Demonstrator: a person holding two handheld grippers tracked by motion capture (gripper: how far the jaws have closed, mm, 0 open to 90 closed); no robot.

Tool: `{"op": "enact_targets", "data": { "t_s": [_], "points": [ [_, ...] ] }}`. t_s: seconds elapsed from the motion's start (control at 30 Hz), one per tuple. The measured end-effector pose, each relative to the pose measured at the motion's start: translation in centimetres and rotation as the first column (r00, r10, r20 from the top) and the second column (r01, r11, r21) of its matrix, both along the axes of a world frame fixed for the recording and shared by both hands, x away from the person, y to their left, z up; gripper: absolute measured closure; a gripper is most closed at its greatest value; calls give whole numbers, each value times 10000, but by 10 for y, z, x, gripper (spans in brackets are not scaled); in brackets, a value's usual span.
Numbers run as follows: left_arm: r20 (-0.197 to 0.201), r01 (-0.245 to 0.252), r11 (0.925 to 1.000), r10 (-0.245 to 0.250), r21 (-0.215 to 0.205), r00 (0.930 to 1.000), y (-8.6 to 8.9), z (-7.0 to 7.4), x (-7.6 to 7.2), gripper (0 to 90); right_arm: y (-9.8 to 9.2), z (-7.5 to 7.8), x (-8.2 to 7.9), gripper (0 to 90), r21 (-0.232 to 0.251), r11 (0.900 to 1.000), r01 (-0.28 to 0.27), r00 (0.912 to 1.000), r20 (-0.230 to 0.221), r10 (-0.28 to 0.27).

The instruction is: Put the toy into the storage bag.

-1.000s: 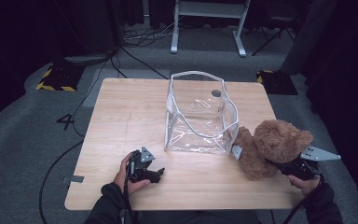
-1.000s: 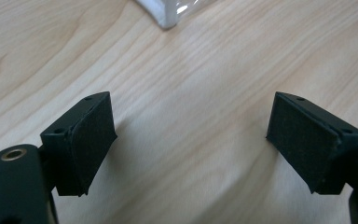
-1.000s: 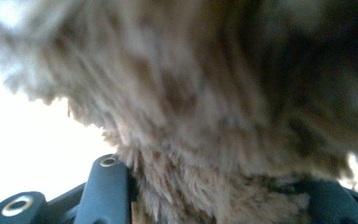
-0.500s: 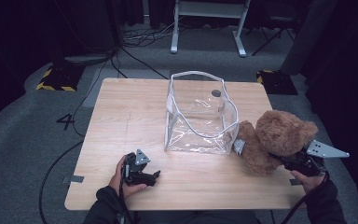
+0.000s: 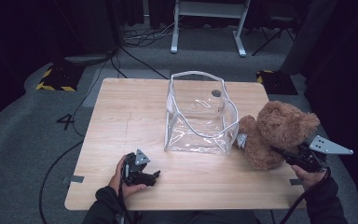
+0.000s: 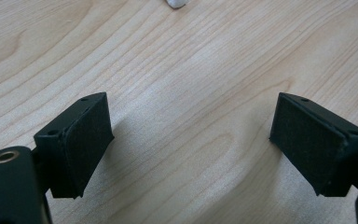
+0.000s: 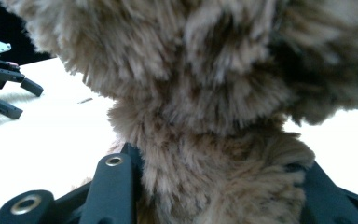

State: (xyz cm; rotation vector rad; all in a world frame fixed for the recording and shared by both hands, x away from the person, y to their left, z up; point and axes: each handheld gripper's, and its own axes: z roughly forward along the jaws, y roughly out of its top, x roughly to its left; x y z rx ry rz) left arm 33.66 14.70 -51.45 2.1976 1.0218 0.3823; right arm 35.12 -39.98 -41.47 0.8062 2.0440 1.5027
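As the right gripper [image 5: 283,155] pinches the brown plush teddy bear [image 5: 274,134] at the table's right, just beside the clear plastic zip pouch [image 5: 200,115], a firm hold and a high, straight lift should clear its rim; the left gripper [image 5: 154,176] rests spread, empty.

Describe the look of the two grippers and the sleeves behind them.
Both are black hand-held tools. The left gripper has two flat, rectangular black pads with small screw holes in their backing, and a grey three-cornered plate on top. The right gripper carries a larger grey plate dotted with holes. A black cable trails from each. Both sleeves are dark.
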Motion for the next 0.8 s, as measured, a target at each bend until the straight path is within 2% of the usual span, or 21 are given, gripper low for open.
{"op": "enact_targets", "data": {
  "t_s": [0.23, 0.47, 0.8],
  "points": [
    [-1, 7, 10000, -7, 3, 10000, 0, 0, 0, 127, -1, 6, 0, 573, 91, 9997, 209, 9997, 154, -210],
    [-25, 10, 10000, -10, -26, 10000, 0, 0, 0, 126, -5, 16, -5, 573, 94, 9990, 426, 9979, 495, -430],
    [-19, 12, 10000, -12, -41, 10000, 0, 0, 1, 125, -4, 27, -3, 574, 216, 9973, 708, 9952, 668, -721]
  ]
}}
